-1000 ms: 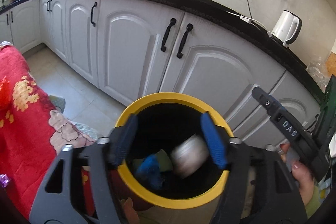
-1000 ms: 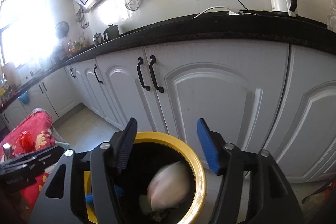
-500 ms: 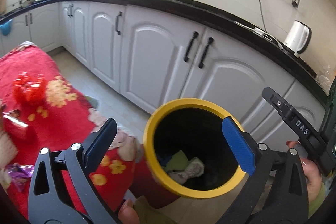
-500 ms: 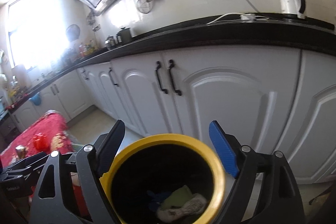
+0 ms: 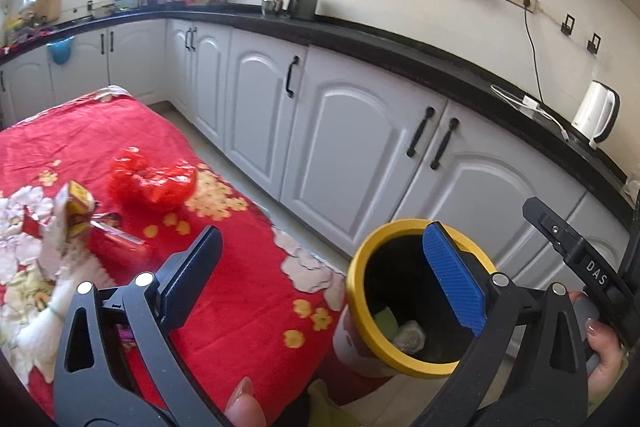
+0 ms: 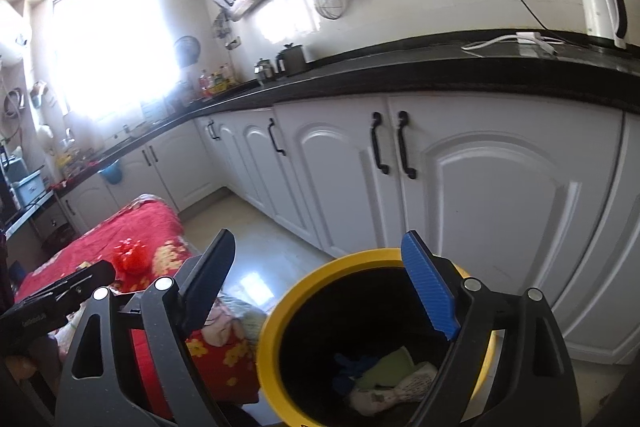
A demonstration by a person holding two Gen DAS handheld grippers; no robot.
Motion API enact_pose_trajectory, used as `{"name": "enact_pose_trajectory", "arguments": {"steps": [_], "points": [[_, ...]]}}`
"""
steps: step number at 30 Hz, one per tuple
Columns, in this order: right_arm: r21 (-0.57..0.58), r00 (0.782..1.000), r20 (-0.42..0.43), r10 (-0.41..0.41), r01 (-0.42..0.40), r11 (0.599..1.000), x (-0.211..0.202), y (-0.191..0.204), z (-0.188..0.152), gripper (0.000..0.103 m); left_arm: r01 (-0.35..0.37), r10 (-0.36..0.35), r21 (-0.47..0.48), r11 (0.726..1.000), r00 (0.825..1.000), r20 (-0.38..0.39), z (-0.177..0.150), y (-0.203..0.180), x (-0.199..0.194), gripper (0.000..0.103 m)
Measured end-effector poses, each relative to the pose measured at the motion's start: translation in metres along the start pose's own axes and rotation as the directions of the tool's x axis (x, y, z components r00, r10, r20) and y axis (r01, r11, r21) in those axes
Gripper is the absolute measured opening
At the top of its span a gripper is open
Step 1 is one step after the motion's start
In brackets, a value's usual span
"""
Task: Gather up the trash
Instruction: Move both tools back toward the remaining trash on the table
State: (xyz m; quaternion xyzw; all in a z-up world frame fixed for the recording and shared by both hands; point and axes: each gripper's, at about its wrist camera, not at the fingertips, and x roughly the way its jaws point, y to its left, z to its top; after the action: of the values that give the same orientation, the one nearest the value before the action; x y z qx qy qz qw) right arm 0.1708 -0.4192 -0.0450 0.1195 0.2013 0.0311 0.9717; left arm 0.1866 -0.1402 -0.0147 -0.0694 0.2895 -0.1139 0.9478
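The left tool [image 5: 320, 277] is wide apart and holds nothing. The right tool [image 6: 320, 291] is also apart and empty. At 5 o'clock from the left tool stands a round bin [image 5: 362, 311] with a yellow rim. Crumpled trash [image 6: 386, 383] lies inside. At 10 o'clock, shiny red wrappers [image 5: 154, 179] lie on the red flowery cloth [image 5: 240, 291].

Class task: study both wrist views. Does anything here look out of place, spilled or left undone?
Yes. Litter still lies on the red floral cloth: a crumpled red wrapper and a small yellow carton beside it. The yellow-rimmed bin already holds crumpled scraps; nothing has spilled around it.
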Motion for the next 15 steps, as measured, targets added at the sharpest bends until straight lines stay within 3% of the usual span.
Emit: {"name": "enact_pose_trajectory", "arguments": {"steps": [15], "points": [[-0.072,0.996,-0.019,0.089,-0.090,0.993,-0.002,0.054,0.001,0.085,-0.066,0.070,-0.056,0.996,0.995,0.071,0.009,0.043,-0.030,0.092]]}}
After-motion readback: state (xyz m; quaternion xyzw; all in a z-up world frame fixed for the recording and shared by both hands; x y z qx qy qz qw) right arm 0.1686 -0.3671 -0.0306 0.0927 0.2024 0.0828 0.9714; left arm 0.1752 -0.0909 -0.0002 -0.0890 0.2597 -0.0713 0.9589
